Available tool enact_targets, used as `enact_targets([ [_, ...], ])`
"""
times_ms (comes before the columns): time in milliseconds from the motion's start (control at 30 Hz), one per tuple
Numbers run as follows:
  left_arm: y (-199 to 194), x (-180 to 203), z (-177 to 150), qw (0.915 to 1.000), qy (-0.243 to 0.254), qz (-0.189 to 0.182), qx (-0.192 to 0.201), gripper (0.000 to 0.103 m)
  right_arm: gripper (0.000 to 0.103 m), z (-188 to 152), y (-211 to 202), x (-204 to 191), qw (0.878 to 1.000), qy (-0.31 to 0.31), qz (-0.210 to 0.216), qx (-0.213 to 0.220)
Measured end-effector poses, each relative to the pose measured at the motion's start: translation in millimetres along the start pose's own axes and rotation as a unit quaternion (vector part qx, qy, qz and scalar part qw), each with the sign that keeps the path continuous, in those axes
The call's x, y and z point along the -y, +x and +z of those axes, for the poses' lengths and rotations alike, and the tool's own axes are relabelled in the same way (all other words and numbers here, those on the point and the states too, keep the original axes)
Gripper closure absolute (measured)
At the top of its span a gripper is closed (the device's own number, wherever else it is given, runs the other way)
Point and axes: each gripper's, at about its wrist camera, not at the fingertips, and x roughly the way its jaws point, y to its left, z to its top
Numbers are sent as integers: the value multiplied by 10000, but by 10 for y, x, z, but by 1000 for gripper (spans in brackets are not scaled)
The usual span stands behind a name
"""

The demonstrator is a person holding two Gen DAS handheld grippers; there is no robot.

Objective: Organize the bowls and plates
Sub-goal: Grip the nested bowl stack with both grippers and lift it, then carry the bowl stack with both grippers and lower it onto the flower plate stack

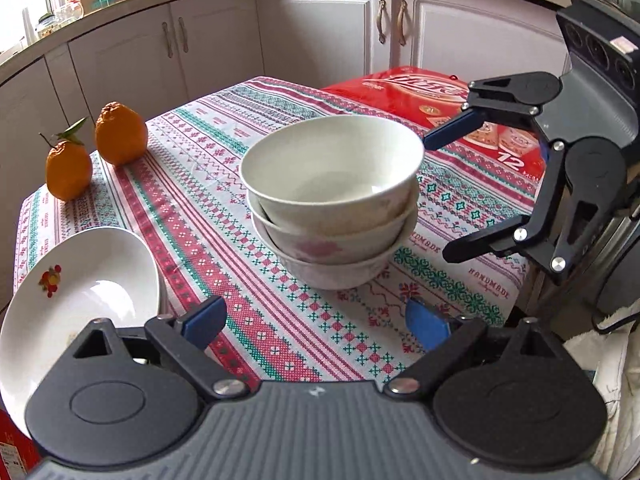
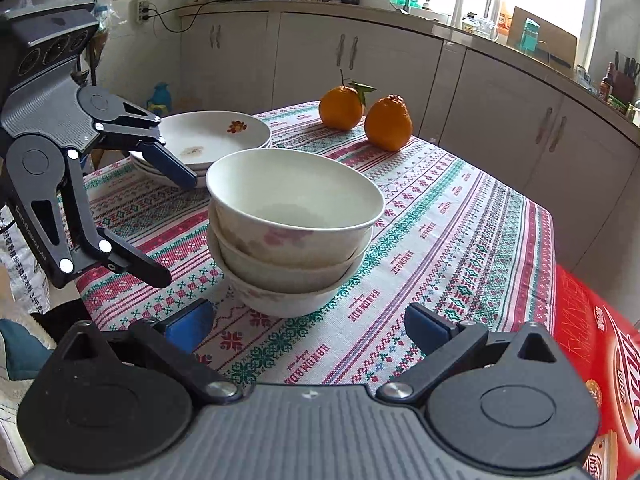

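Three white bowls (image 1: 332,200) stand nested in one stack in the middle of the patterned tablecloth; the stack also shows in the right wrist view (image 2: 294,232). A stack of white plates (image 1: 76,304) with a small fruit print lies at the table's left edge, also in the right wrist view (image 2: 212,136). My left gripper (image 1: 316,326) is open and empty, a little short of the bowls; it shows in the right wrist view (image 2: 176,228). My right gripper (image 2: 310,328) is open and empty, also short of the bowls; it shows in the left wrist view (image 1: 436,196).
Two oranges (image 1: 120,134) sit at the far left corner of the table, also in the right wrist view (image 2: 388,124). A red printed carton (image 1: 440,100) lies beside the table at the right. White kitchen cabinets (image 1: 320,28) stand behind.
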Motion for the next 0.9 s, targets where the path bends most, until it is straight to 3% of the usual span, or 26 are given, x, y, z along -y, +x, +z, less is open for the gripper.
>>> enact_targets([
  [333, 365, -122, 62, 9975, 506, -387, -303, 11, 0, 85, 352, 69, 9954, -811, 271, -432],
  [600, 480, -175, 189, 9869, 1157, -1036, -439, 16, 0, 263, 517, 123, 9827, -1478, 863, -713],
  [900, 573, -281, 315, 9781, 1353, -1497, -509, 18, 2, 373, 666, 237, 9743, -1524, 1349, -969],
])
